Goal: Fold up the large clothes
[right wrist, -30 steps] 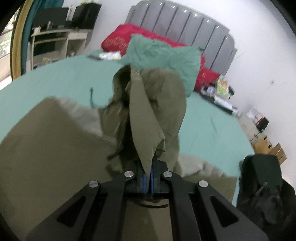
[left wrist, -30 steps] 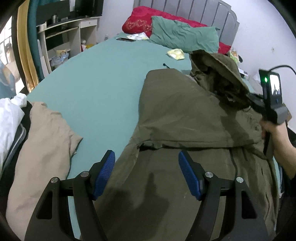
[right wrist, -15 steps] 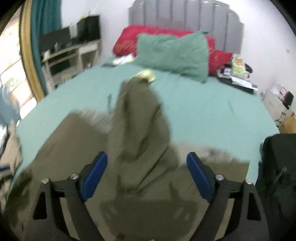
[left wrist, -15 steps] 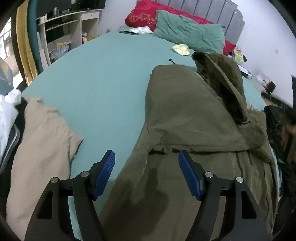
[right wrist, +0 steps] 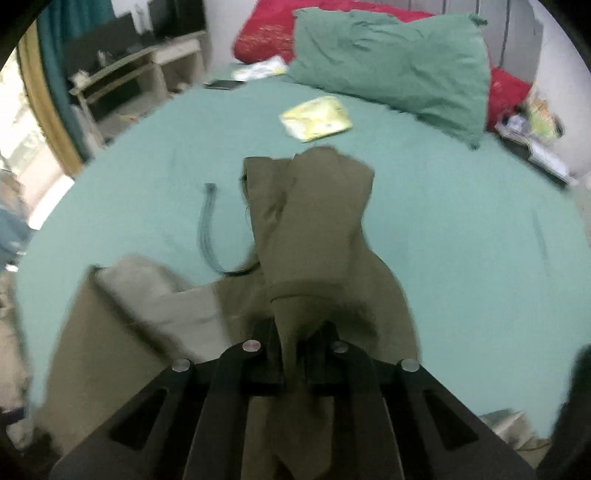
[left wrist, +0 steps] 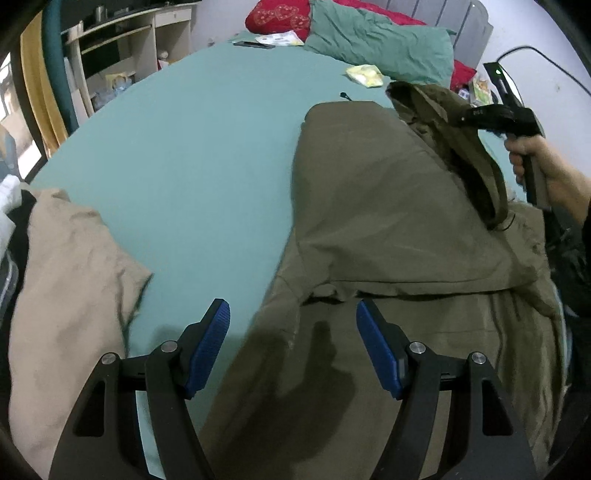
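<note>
A large olive-green hooded jacket (left wrist: 388, 206) lies partly folded on the teal bed (left wrist: 207, 147). My left gripper (left wrist: 293, 339) is open and empty, hovering over the jacket's near left edge. My right gripper (right wrist: 295, 354) is shut on the jacket's hood (right wrist: 314, 221) and holds it up off the bed; in the left wrist view it (left wrist: 465, 118) sits at the jacket's far right end. A dark drawstring (right wrist: 208, 229) trails from the hood over the sheet.
A beige garment (left wrist: 66, 280) lies at the bed's near left. A green pillow (right wrist: 391, 66) and a red pillow (right wrist: 266, 33) rest at the headboard, with a yellow packet (right wrist: 316, 118) nearby. Shelves (left wrist: 122, 55) stand to the left. A dark bag (left wrist: 569, 258) sits on the right.
My right gripper let go of the hood half a second ago, opened wide, then closed on the hood again and lifted it. My left gripper stayed open in place.
</note>
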A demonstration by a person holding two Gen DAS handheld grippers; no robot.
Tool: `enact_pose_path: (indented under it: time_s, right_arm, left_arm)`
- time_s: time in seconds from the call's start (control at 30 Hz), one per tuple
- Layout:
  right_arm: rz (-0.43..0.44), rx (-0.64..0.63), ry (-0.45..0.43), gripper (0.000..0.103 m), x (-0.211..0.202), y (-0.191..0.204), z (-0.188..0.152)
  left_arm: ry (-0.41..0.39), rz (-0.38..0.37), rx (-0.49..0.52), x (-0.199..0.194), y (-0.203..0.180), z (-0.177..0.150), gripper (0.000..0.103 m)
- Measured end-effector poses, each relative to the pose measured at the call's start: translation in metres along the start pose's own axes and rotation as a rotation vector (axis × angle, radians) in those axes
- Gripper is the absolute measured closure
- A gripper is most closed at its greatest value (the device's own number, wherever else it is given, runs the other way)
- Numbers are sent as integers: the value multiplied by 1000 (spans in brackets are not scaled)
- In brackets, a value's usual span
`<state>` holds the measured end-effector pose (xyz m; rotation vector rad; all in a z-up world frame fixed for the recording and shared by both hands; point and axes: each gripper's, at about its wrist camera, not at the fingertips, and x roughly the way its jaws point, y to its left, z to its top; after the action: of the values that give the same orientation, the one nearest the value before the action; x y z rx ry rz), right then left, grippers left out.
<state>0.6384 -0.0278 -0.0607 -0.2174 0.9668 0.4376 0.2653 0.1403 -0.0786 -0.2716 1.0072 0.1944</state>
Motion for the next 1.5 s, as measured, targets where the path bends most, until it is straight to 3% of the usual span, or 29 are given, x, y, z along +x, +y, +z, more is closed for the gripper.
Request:
enact_pose_path:
  time_s: [0.07,0.13,0.37,0.47,0.6,0.7,0.8,0.9,1.07,1.23,1.3,1.37,1.5]
  right_arm:
    - [-82,-35,-3,96,5,1,7]
    - [-219,-91,-24,97,6,1,17]
    - [-597,-258,-233,97,-11,25,41]
    - [-788,-427,-273,97,-9,44,46]
    - [-902,-637,-268,97,-7,66,37]
    - [-876,-675,-242,97,-13,70,21]
    - [-772,-596,-242,97,-29,71,8]
    - [-579,-466,-216,97,-42,66,-1]
    - [-370,-325,-201,97,-63,65,-23]
    - [-349,-294,-271,97,-87,83,-58]
    - [-358,-338,-312,97,-97,99,-76]
    - [-397,-489,-337,97,-103,123,-108]
    - [-338,-655,-258,97,-95,148,-175]
  left_arm:
    - [2,3,-3,0,3,1,28]
    - [6,1,-19,-1,7,1,28]
    - [3,-27,-30,-3,10,1,28]
    - [3,-30,-24,-5,7,0,28]
    - [-10,-39,-10,-13,7,0,28]
    - [-23,-43,-17,-19,9,0,28]
    - [-29,-56,-22,-26,11,-3,28]
    - [-36,-82,-17,-39,8,-9,28]
    - [-71,-105,11,-63,4,-15,28]
    - [-67,-132,23,-69,5,-23,28]
    - [-54,-134,46,-66,5,-26,28]
    - [-50,-133,59,-63,4,-27,28]
    - [-41,-127,76,-62,6,-31,28]
